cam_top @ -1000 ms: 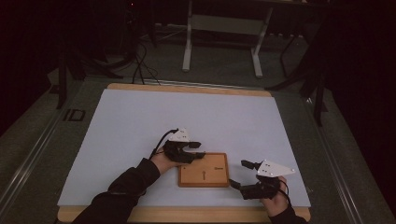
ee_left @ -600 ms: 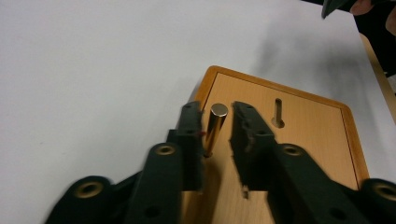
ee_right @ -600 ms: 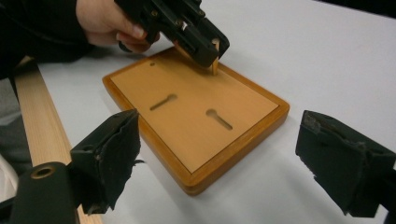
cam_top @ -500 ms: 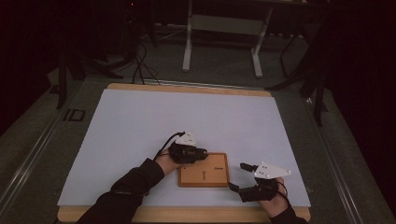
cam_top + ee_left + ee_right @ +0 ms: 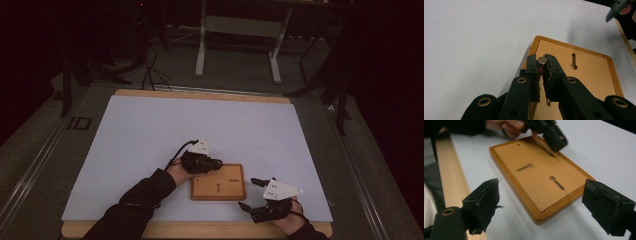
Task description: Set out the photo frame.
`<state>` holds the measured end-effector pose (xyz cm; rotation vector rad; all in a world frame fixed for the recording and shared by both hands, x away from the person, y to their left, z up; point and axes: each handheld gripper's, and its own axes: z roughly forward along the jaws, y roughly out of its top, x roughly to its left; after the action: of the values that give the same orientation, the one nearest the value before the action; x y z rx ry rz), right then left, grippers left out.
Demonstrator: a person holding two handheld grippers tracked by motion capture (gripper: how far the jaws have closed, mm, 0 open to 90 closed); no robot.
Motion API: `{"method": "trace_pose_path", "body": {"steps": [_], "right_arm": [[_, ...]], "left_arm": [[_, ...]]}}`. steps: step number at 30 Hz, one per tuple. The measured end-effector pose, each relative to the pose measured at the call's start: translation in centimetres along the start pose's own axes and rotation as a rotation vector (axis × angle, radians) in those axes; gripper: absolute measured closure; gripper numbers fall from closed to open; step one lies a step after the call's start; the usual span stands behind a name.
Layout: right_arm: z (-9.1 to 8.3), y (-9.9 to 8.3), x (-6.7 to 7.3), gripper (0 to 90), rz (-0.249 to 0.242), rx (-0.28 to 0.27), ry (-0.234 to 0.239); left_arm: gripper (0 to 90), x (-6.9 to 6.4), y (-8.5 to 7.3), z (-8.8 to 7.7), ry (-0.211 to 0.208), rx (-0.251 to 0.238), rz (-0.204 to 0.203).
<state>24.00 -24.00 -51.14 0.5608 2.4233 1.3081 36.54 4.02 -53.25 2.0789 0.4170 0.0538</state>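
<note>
A wooden board (image 5: 218,182) with two keyhole slots (image 5: 524,167) lies on the white mat near the table's front edge. My left gripper (image 5: 216,163) rests at the board's far left corner. Its jaws have just been closing and now pinch a small round-headed metal pin (image 5: 542,60) between their tips, over the board's rim (image 5: 584,75). My right gripper (image 5: 248,193) hovers open beside the board's near right corner, with nothing between its fingers. From the right gripper view the board (image 5: 536,177) lies ahead, with the left gripper (image 5: 552,136) at its far edge.
The white mat (image 5: 200,125) covers most of the wooden table, whose bare front rim (image 5: 449,170) runs close to my right gripper. Beyond the table stand metal desk legs (image 5: 201,45) and loose cables (image 5: 147,70) on a dark floor.
The left gripper's jaws have drawn together at the board's far left corner. Both hands have stayed almost where they were.
</note>
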Motion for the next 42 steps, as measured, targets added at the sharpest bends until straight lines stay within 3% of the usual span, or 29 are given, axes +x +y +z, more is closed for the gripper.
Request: {"method": "trace_pose_path", "body": {"steps": [6, 17, 24, 27, 29, 30, 34, 36, 42], "right_arm": [[0.4, 0.3, 1.4, 16.1, -0.136, 0.038, -0.047], [1.9, 0.3, 3.6, 34.4, -0.415, 0.158, -0.158], [2.9, 0.1, 5.2, 43.9, -0.6, 0.173, -0.238], [3.2, 0.1, 5.4, 45.7, -0.643, 0.189, -0.244], [3.3, 0.0, 5.6, 47.1, -0.7, 0.202, -0.262], [3.4, -0.1, 5.8, 51.5, -0.748, 0.21, -0.295], [3.6, -0.4, 6.2, 54.0, -0.798, 0.226, -0.318], [4.2, -1.0, 6.8, 58.2, -0.911, 0.251, -0.372], [4.7, -1.4, 7.0, 61.5, -0.991, 0.278, -0.41]], "left_arm": [[83.6, 0.9, 0.1, 0.0, -0.044, 0.006, -0.042], [83.7, 1.9, 0.4, 0.1, -0.103, 0.023, -0.084], [83.7, 2.4, 0.5, 0.2, -0.13, 0.025, -0.103], [83.7, 2.5, 0.6, 0.2, -0.135, 0.028, -0.114], [83.7, 2.6, 0.6, 0.2, -0.139, 0.03, -0.118], [83.7, 2.7, 0.6, 0.2, -0.141, 0.028, -0.123], [83.7, 2.7, 0.6, 0.2, -0.144, 0.027, -0.125], [83.7, 2.7, 0.6, 0.2, -0.146, 0.028, -0.124], [83.7, 2.8, 0.6, 0.2, -0.15, 0.029, -0.128]]}}
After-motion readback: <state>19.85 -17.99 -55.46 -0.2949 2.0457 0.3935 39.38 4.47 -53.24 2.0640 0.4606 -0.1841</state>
